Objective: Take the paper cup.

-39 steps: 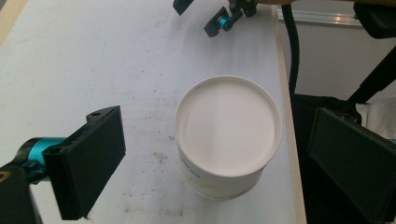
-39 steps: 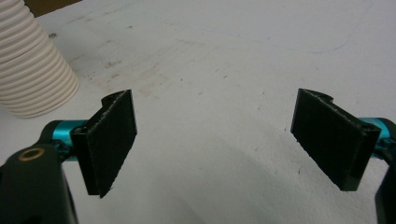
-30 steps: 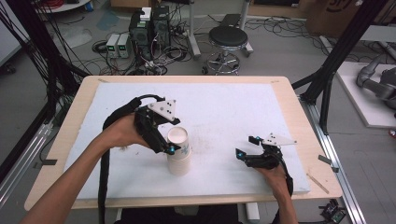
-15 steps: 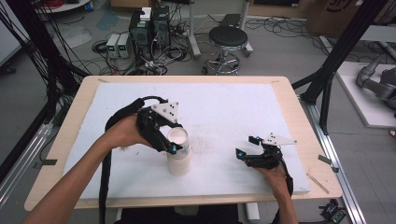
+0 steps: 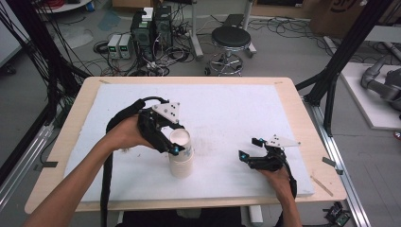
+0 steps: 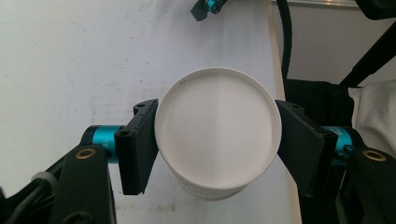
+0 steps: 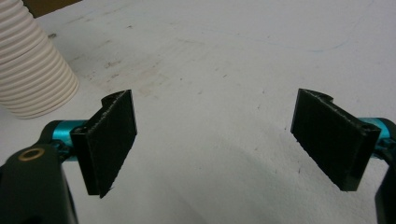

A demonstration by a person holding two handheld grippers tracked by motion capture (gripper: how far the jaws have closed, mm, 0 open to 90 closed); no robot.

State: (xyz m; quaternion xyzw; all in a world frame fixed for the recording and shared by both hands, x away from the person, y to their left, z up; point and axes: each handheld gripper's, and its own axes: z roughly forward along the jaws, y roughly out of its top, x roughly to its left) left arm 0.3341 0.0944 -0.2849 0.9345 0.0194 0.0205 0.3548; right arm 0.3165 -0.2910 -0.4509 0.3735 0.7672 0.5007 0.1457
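The high view looked forward and down from above the person's side, taking in the whole table (image 5: 283,101) and the floor beyond. The left gripper view looked steeply down, very close, onto the top of the stack of white cups (image 6: 217,128). The right gripper view looked low across the table (image 7: 243,51), close to its surface. All three views shared the stack of white cups (image 5: 181,153) (image 7: 32,65).
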